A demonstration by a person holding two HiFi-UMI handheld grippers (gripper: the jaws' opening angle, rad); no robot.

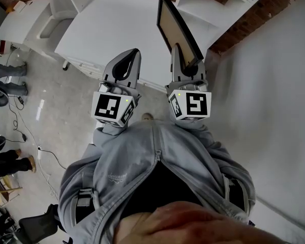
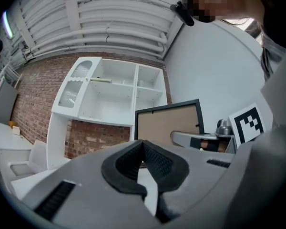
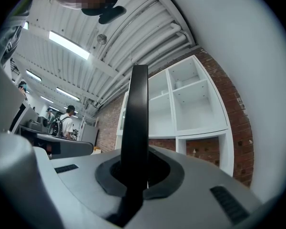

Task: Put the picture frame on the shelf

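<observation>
A black picture frame (image 1: 176, 27) with a brown back stands upright in my right gripper (image 1: 184, 60), which is shut on its lower edge. In the right gripper view the picture frame (image 3: 137, 113) shows edge-on, rising from between the jaws. The left gripper view shows the frame's brown back (image 2: 168, 123) to the right. My left gripper (image 1: 126, 65) is shut with nothing in it, level with the right one and to its left. The white shelf (image 2: 109, 92) hangs on a brick wall ahead, its compartments empty; the white shelf (image 3: 190, 99) shows behind the frame.
A white table (image 1: 112, 29) lies below and ahead of both grippers. A plain white wall (image 1: 274, 95) runs along the right. Cables and a person's feet (image 1: 12, 161) are on the floor at left. A person with a backpack (image 3: 64, 123) stands far off.
</observation>
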